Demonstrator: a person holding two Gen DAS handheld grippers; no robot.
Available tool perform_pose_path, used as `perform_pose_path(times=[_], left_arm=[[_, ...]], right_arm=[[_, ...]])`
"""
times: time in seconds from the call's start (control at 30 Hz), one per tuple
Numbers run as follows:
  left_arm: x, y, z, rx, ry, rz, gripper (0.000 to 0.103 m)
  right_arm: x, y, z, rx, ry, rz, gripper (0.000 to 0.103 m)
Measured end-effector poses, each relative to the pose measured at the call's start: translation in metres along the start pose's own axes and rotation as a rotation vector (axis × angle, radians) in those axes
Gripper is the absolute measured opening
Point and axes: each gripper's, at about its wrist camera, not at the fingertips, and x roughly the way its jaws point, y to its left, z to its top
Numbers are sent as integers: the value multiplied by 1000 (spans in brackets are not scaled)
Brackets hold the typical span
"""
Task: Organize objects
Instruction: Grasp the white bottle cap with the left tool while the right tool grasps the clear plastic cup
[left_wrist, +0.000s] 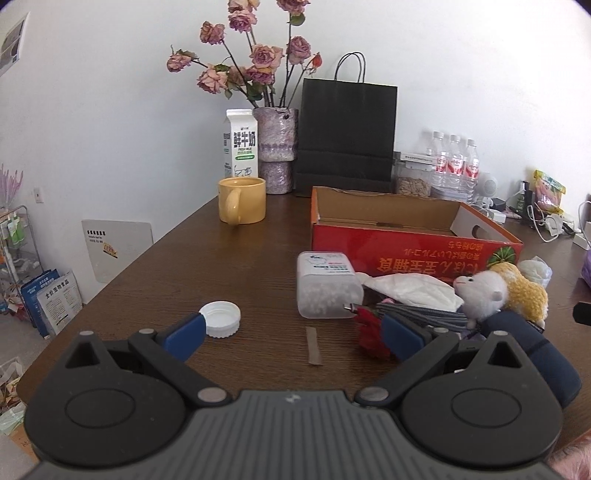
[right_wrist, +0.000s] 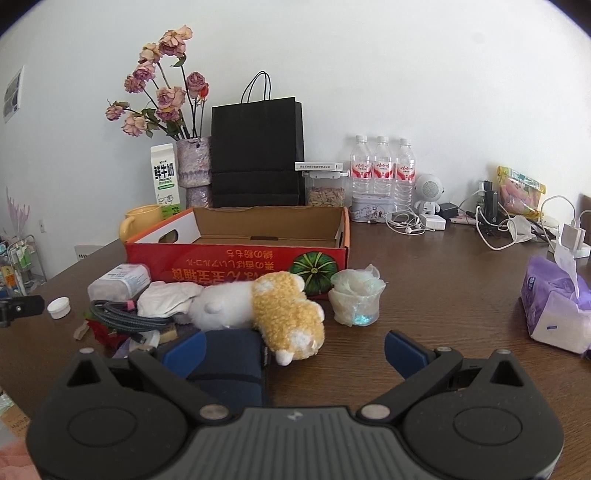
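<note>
An open red cardboard box sits mid-table, nothing visible inside it. In front of it lies a clutter pile: a translucent plastic container, a white bottle cap, crumpled tissue, a grey braided cable, a red item, a white-and-yellow plush toy, a navy pouch and a plastic cup stuffed with wrap. My left gripper is open above the bare wood. My right gripper is open, its left finger beside the pouch.
Along the back wall stand a yellow mug, a milk carton, a vase of dried roses, a black paper bag, three water bottles and tangled chargers. A purple tissue pack lies right. A tape strip lies near.
</note>
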Motion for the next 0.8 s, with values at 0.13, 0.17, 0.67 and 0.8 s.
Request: perform_pose_path(times=[0.13,0.17,0.67,0.8], left_arm=[[18,14,5,-19,15,48,103],[23,18,6,-26,23,58,103],[86,45,6,-84,156,162,87],[97,50,5,-111,192,177,78]], right_arm=[[16,-11,6,-8,-5,-25,103],[20,-14,8,-7,-5,-29,103],[85,-51,25,29,23,-107,103],[101,-57,29,27,34,-109,103]])
